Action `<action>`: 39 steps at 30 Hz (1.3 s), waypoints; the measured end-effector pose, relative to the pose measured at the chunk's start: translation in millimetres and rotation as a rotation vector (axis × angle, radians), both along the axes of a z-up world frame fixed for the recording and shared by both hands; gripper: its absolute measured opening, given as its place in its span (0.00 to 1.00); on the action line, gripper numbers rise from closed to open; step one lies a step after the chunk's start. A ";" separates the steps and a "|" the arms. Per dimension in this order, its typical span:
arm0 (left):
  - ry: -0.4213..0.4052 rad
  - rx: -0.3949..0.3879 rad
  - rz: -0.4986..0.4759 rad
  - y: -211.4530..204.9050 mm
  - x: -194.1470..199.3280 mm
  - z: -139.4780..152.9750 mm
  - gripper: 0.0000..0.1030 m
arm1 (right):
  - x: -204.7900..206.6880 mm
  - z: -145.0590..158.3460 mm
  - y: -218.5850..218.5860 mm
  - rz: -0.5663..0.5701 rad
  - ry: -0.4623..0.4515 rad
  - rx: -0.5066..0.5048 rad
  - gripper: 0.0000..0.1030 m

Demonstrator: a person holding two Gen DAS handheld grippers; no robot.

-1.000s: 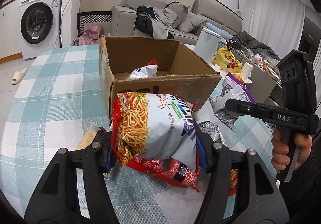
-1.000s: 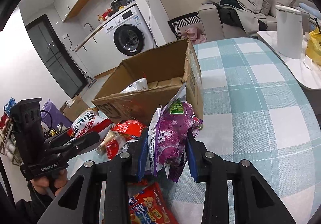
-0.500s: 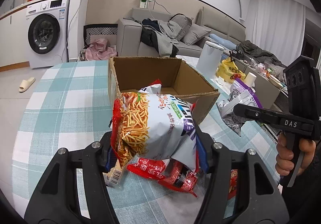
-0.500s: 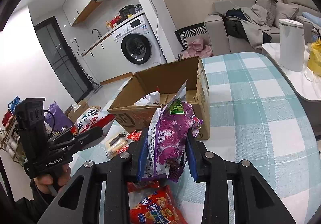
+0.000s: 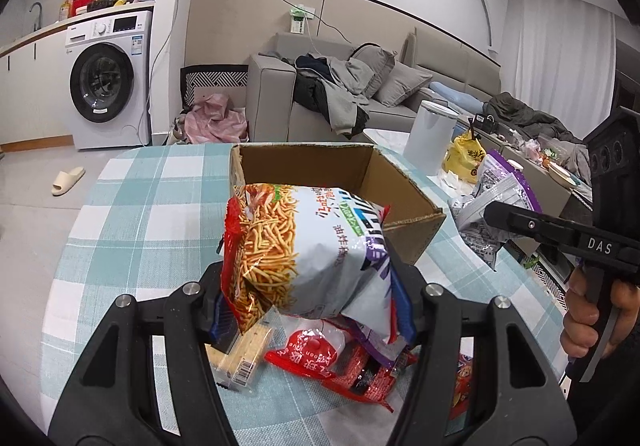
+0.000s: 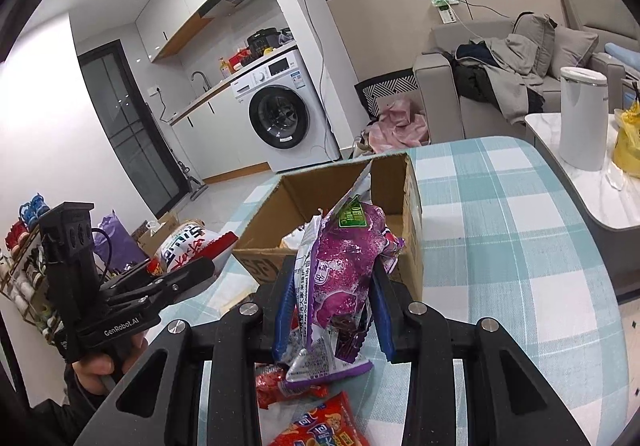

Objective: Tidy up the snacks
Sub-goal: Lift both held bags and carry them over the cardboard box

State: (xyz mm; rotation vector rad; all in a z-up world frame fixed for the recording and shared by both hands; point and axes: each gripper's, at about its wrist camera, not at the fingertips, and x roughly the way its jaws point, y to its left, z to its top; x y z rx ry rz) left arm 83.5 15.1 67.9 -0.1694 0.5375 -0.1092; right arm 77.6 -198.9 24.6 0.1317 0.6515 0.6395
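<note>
My left gripper (image 5: 310, 298) is shut on a white and red bag of fried noodle sticks (image 5: 308, 246), held above the table in front of the open cardboard box (image 5: 404, 182). In the right wrist view my right gripper (image 6: 332, 298) is shut on a purple snack bag (image 6: 344, 270), lifted just short of the same box (image 6: 412, 206). Each gripper shows in the other's view: the right one (image 5: 560, 230) with its purple bag (image 5: 496, 190) at the right, the left one (image 6: 160, 282) with its noodle bag (image 6: 192, 246) at the left. A pale packet lies inside the box.
On the teal checked tablecloth (image 5: 132, 230) under the left gripper lie a red snack pack (image 5: 340, 362) and a cracker packet (image 5: 244, 354). More red packs (image 6: 320, 426) lie under the right gripper. A white bin (image 6: 580, 118) and a yellow bag stand on the side table.
Both grippers have risen with their bags, and the box now sits lower and farther in both views. The snacks left on the table show more beneath the held bags.
</note>
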 end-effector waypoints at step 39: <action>-0.010 0.049 0.023 -8.9 88.2 21.2 0.57 | 50.0 30.5 45.5 0.040 -0.031 0.004 0.34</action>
